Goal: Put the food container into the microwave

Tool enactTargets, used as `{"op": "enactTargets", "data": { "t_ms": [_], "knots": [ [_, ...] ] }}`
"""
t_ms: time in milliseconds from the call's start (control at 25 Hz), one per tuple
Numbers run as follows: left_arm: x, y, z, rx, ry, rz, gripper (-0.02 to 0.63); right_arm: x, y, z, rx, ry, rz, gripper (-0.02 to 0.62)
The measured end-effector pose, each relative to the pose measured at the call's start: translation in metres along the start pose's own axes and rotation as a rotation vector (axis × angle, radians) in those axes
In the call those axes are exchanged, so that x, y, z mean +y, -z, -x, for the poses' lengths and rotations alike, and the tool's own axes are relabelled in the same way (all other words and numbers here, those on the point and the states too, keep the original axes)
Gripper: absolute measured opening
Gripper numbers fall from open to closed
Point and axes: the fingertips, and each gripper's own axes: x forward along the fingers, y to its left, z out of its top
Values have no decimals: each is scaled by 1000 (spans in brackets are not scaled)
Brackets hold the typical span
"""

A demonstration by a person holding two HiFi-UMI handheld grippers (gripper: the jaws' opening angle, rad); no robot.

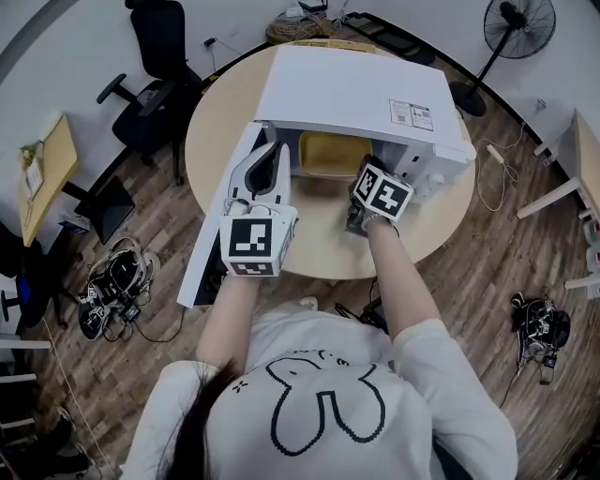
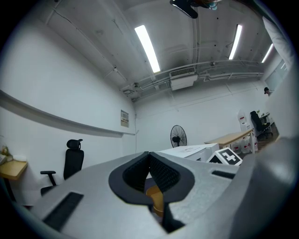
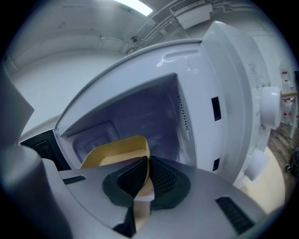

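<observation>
The white microwave (image 1: 347, 94) stands on the round table (image 1: 441, 220) with its door (image 1: 220, 220) swung open to the left. A yellow food container (image 1: 333, 153) sits in the mouth of the cavity. My right gripper (image 1: 364, 171) is at the container's right side. In the right gripper view it (image 3: 147, 161) is shut on the container's rim (image 3: 114, 151), with the cavity (image 3: 140, 116) behind. My left gripper (image 1: 279, 155) is at the container's left edge. Its jaws (image 2: 149, 156) are closed, with a strip of yellow container (image 2: 155, 198) between the pads.
The microwave's knobs (image 3: 268, 114) are on its right front panel. Around the table stand a black office chair (image 1: 155, 84), a floor fan (image 1: 516, 28), wooden desks (image 1: 42, 173) and cables on the wood floor (image 1: 117, 281).
</observation>
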Motion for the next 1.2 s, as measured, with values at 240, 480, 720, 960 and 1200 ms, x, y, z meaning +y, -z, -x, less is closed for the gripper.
{"op": "enactTargets", "data": {
  "t_ms": [240, 480, 720, 960, 1200],
  "knots": [
    [0, 3, 0, 1, -5, -14, 8, -4, 2, -22, -1, 12, -9, 37],
    [-5, 8, -4, 0, 0, -27, 8, -12, 2, -39, -16, 28, -71, 37],
    [-9, 14, -6, -4, 0, -33, 8, -17, -1, -49, -57, 54, -67, 38],
    [-12, 17, -9, -10, 4, -38, 8, -22, -8, -55, -113, 87, -44, 38],
    [-12, 18, -12, -15, 7, -38, 8, -22, -10, -55, -143, 92, -22, 38]
  ]
}}
